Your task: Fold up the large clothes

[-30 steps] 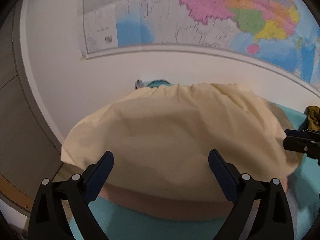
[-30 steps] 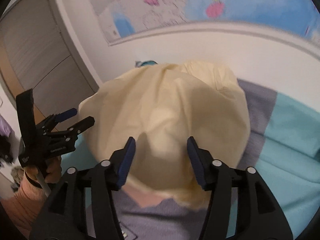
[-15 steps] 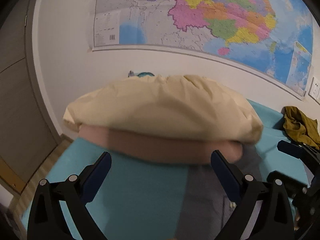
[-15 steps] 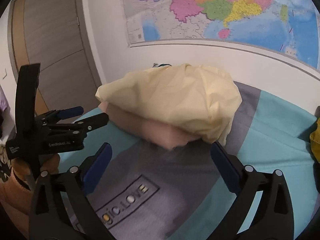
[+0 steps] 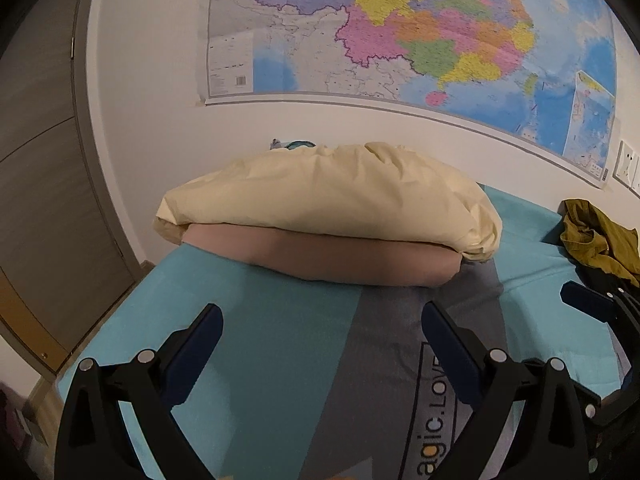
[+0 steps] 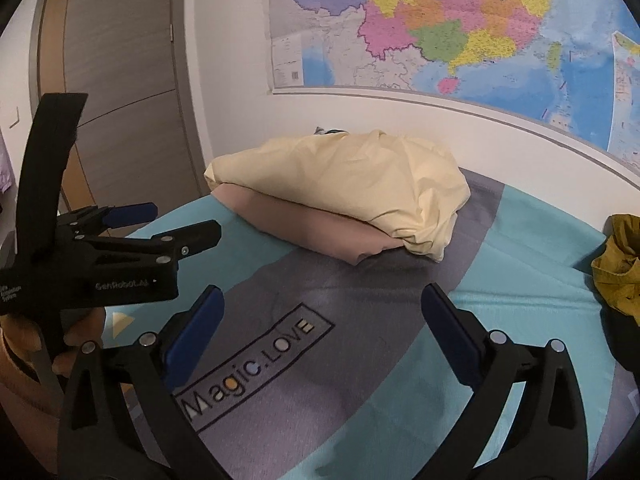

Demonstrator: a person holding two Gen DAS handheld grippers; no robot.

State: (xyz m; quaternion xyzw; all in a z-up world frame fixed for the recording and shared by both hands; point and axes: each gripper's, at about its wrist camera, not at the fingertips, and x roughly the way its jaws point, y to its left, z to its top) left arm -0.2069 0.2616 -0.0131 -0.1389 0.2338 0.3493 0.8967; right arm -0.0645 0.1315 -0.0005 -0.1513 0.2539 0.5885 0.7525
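Resting folded at the far end of the bed (image 5: 248, 312), the cream garment (image 5: 332, 196) lies on a pink one (image 5: 328, 256), long axis across both views. Both the left gripper (image 5: 320, 344) and the right gripper (image 6: 320, 320) hover well short of the stack, fingers apart and empty. The crumpled olive garment (image 6: 616, 272) sits off to the right, nearer the right gripper, so I judge that side suits the next pickup.

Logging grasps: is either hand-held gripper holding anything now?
Nothing. Left hand-held gripper and right hand-held gripper are open, short of the folded yellow garment.
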